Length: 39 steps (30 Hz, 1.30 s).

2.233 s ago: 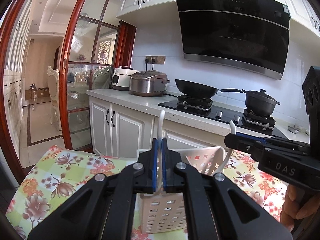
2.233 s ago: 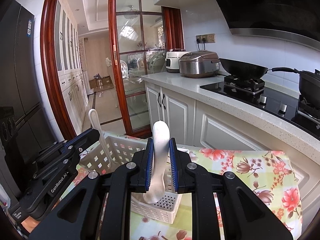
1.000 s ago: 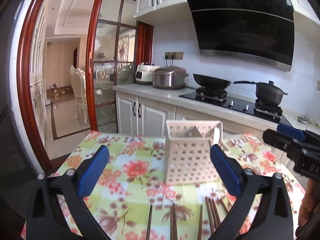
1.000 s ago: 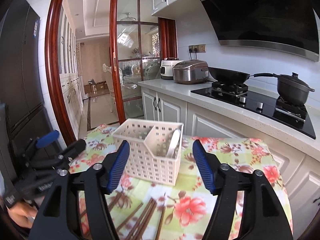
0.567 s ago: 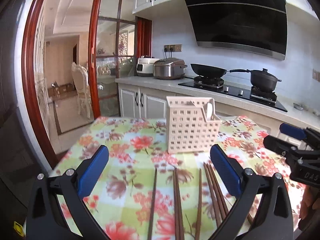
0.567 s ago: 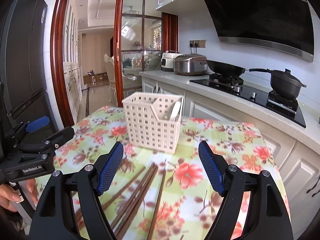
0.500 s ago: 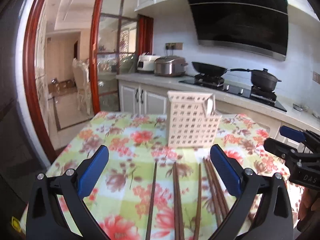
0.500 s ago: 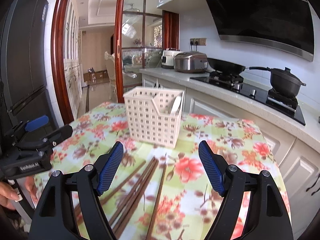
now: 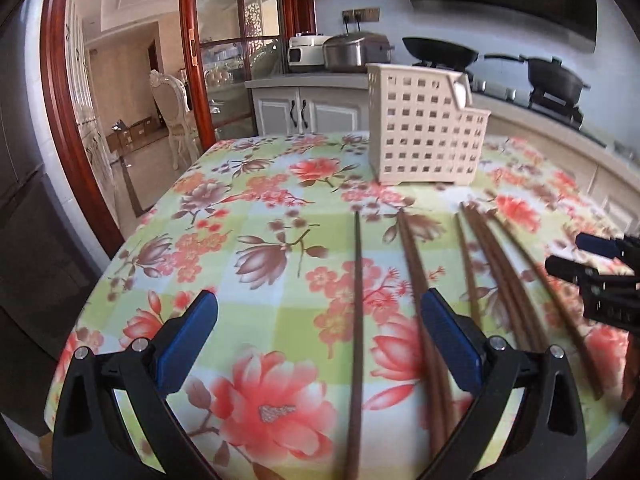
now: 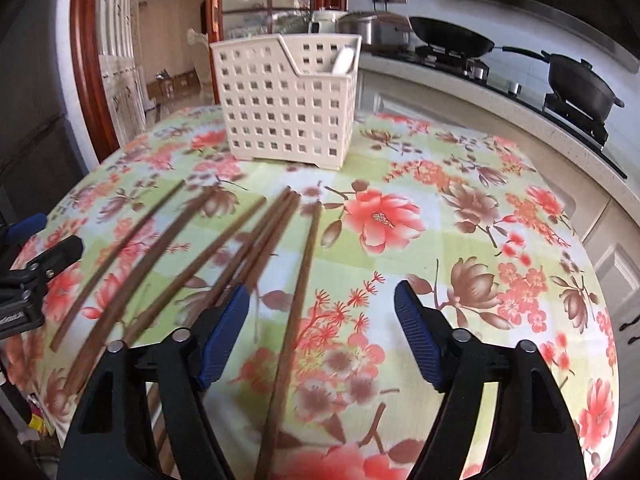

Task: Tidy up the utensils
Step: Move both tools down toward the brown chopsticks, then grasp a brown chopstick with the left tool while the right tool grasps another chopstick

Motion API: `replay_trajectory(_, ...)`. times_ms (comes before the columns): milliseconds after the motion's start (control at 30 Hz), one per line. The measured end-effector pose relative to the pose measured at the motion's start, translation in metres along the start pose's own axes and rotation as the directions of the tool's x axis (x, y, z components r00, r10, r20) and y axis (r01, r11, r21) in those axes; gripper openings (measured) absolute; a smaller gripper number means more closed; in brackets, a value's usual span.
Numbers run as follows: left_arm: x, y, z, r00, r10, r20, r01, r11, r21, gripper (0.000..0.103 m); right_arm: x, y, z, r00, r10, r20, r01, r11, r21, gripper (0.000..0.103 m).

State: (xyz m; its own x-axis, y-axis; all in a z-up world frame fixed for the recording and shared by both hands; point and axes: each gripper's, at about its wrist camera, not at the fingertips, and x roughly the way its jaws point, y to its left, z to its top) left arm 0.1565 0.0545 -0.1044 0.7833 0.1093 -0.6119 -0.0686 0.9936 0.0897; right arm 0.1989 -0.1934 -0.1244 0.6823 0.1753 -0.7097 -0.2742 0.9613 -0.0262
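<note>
A white perforated utensil basket (image 9: 425, 128) stands at the far side of the floral table; it also shows in the right wrist view (image 10: 286, 100), with a white spoon (image 10: 345, 60) standing in it. Several brown chopsticks (image 9: 416, 280) lie on the cloth in front of it, and in the right wrist view (image 10: 256, 248) too. My left gripper (image 9: 318, 340) is open, low over the cloth, with a single chopstick (image 9: 356, 320) between its jaws. My right gripper (image 10: 322, 336) is open, low over the cloth, with the rightmost chopstick (image 10: 298, 300) between its jaws.
The table wears a floral cloth (image 10: 480, 240). Its left edge (image 9: 132, 240) drops to the floor by a wooden door frame. A counter with a stove, pans and cookers (image 10: 452, 44) runs behind. The other gripper shows at the frame edge in each view (image 9: 600, 288).
Both grippers let go of the spoons into the basket, opened, drew back and came down low over the chopsticks. The basket now looks farther and higher.
</note>
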Motion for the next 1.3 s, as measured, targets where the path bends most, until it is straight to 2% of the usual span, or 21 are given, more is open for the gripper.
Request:
replay_trajectory(100,0.006,-0.003,0.003,0.999,0.054,0.006,-0.055,0.997,0.051,0.098,0.02,0.0,0.009,0.999,-0.01,-0.05,0.009,1.0,-0.01,0.055)
replay_trajectory(233,0.018,-0.001,0.01,1.0,0.022,-0.019,-0.021,0.999,0.04,0.098,0.039,0.002,0.019,0.997,-0.005,-0.083,0.004,1.0,-0.013,0.042)
replay_trajectory(333,0.026,0.0,0.015,0.999,0.016,-0.035,-0.015,1.0,0.025,0.098,0.047,0.006,0.025,0.996,-0.004,-0.089,0.002,1.0,-0.03,0.037)
replay_trajectory(467,0.039,0.003,0.019,0.997,-0.025,-0.073,0.025,1.0,-0.003,0.097,0.05,0.008,0.028,0.996,0.001,-0.091,-0.005,0.999,-0.043,0.032)
replay_trajectory(600,0.052,0.0,0.022,0.991,-0.063,-0.116,0.062,0.998,-0.01,0.096,0.048,0.003,0.025,0.995,0.039,-0.094,-0.041,0.999,-0.014,0.026)
replay_trajectory(667,0.059,-0.003,0.025,0.985,-0.089,-0.15,0.088,0.996,-0.014,0.09,0.047,0.001,0.025,0.995,0.047,-0.093,-0.048,0.999,-0.013,0.023)
replay_trajectory(767,0.065,-0.009,0.029,0.98,-0.095,-0.174,0.097,0.995,0.001,0.085,0.046,-0.002,0.023,0.994,0.057,-0.093,-0.057,0.998,-0.006,0.019)
replay_trajectory(900,0.071,-0.016,0.036,0.976,-0.096,-0.194,0.103,0.994,0.026,0.085,0.045,-0.005,0.022,0.993,0.066,-0.094,-0.065,0.998,0.006,0.018)
replay_trajectory(1000,0.083,-0.018,0.041,0.966,-0.107,-0.233,0.119,0.992,0.039,0.07,0.044,-0.006,0.021,0.993,0.071,-0.094,-0.07,0.997,0.012,0.018)
replay_trajectory(1067,0.094,-0.019,0.042,0.954,-0.113,-0.277,0.131,0.99,0.046,0.049,0.044,-0.006,0.021,0.993,0.072,-0.094,-0.071,0.997,0.012,0.018)
replay_trajectory(1200,0.099,-0.018,0.047,0.948,-0.136,-0.288,0.156,0.987,0.047,0.037,0.044,-0.006,0.021,0.993,0.07,-0.094,-0.069,0.998,0.009,0.018)
replay_trajectory(1300,0.099,-0.022,0.047,0.949,-0.141,-0.282,0.168,0.983,0.076,0.024,0.044,-0.005,0.02,0.993,0.065,-0.094,-0.066,0.998,0.0,0.019)
